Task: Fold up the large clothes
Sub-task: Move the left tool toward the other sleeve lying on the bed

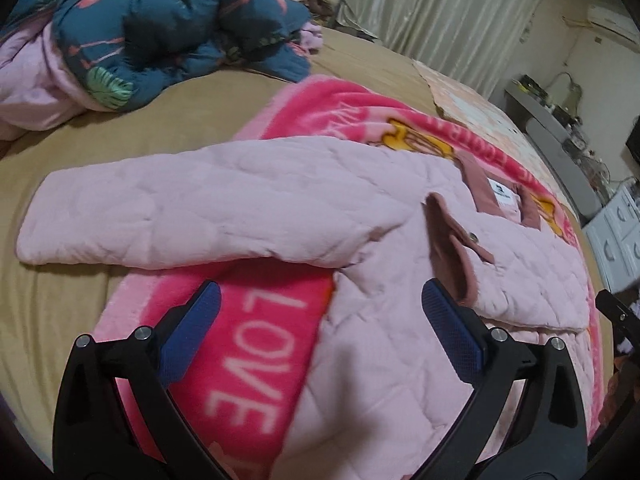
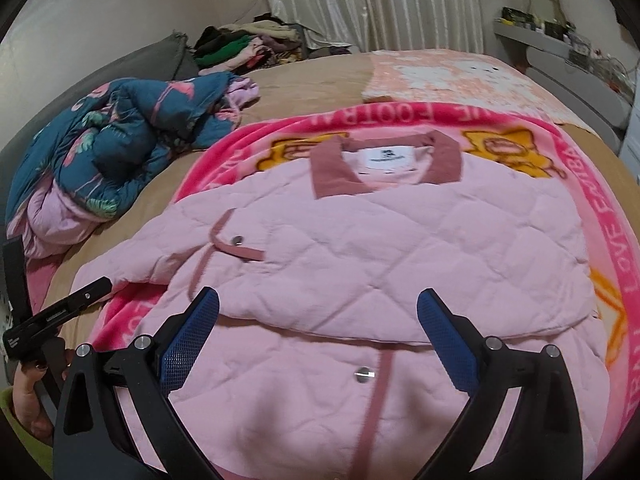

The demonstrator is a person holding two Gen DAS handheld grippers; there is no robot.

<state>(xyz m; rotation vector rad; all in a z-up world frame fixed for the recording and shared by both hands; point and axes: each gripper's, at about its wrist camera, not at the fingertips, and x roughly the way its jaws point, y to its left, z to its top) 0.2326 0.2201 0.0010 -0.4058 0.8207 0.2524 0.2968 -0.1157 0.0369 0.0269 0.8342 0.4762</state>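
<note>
A pale pink quilted jacket [image 2: 360, 240] with a dusty-rose collar lies front up on a bright pink blanket [image 2: 624, 208] on the bed. Its right side is folded over the body. Its left sleeve [image 1: 180, 208] stretches out flat over the tan sheet. My left gripper [image 1: 320, 300] is open and empty, above the jacket's left edge and the blanket. My right gripper [image 2: 318, 304] is open and empty, above the jacket's lower front. The left gripper's body also shows at the left of the right wrist view [image 2: 60, 312].
A heap of teal flowered and pink bedding [image 1: 160, 32] lies at the far left of the bed. A pile of clothes [image 2: 248, 46] sits by the curtain. A grey shelf [image 2: 560, 44] and white drawers [image 1: 616, 236] stand to the right of the bed.
</note>
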